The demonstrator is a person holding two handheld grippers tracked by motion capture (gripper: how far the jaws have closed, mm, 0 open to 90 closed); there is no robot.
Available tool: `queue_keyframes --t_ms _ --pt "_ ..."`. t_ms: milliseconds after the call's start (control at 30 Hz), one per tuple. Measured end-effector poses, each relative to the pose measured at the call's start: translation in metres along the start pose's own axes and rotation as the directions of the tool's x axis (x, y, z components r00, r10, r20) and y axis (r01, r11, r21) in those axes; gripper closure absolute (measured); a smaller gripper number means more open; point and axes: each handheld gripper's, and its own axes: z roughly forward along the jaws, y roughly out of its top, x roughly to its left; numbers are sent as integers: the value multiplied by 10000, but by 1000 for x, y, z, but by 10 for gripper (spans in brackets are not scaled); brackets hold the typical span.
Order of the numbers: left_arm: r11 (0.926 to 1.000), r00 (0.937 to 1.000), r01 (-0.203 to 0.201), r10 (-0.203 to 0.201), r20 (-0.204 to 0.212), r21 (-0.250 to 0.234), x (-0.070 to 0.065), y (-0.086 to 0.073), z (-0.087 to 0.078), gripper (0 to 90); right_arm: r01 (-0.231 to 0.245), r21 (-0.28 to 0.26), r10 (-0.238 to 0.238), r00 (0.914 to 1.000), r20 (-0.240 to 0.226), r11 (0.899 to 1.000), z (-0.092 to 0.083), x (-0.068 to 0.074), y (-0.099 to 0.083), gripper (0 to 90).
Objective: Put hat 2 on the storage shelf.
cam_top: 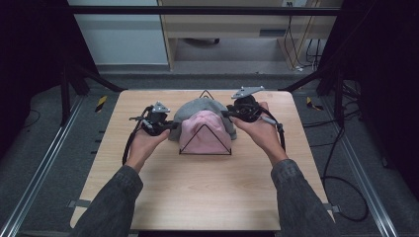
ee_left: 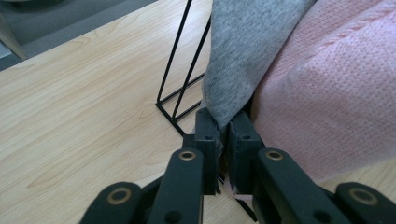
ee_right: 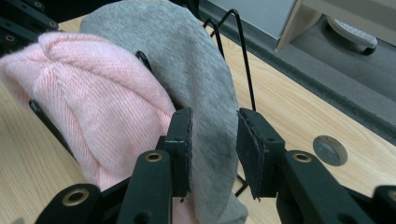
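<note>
While the grey hat (cam_top: 200, 109) hangs over the back of the black wire rack (cam_top: 205, 141) at the middle of the desk (cam_top: 207, 192), with the pink hat (cam_top: 205, 133) draped in front of it, both hands work at its lower edge from opposite ends. The left gripper (ee_left: 223, 127) has its jaws pinched together on the hat's left hem, a fold of grey cloth caught between the pads. The right gripper (ee_right: 214, 140) has its jaws parted around the right hem; the cloth runs between them, touching one pad at most. The hat's long axis runs side to side between the two grippers, so each hand sits at its own end. How the rack carries the hats underneath is hidden by the fabric, and the left pads may also be nipping a bit of pink.
</note>
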Motion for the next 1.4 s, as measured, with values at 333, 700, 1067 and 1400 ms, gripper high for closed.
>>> queue_keyframes --t_ms 333,700,1067,1400 --pt "9998 9975 11 -24 -701 -179 -5 0 -16 516 -260 140 255 9988 407 9996 -14 -1 -14 520" --pt "9999 9964 30 -39 -843 -112 -11 0 -50 194 -656 -252 678 9928 983 9975 -42 4 -18 209" --pt "9984 9978 -566 566 -338 3 -35 -9 -74 82 -729 -810 819 9901 1139 9940 -65 18 -30 91" --pt "9972 9973 -737 737 -3 124 -47 -38 -79 64 -895 -666 949 9920 837 9938 -75 31 -72 72"
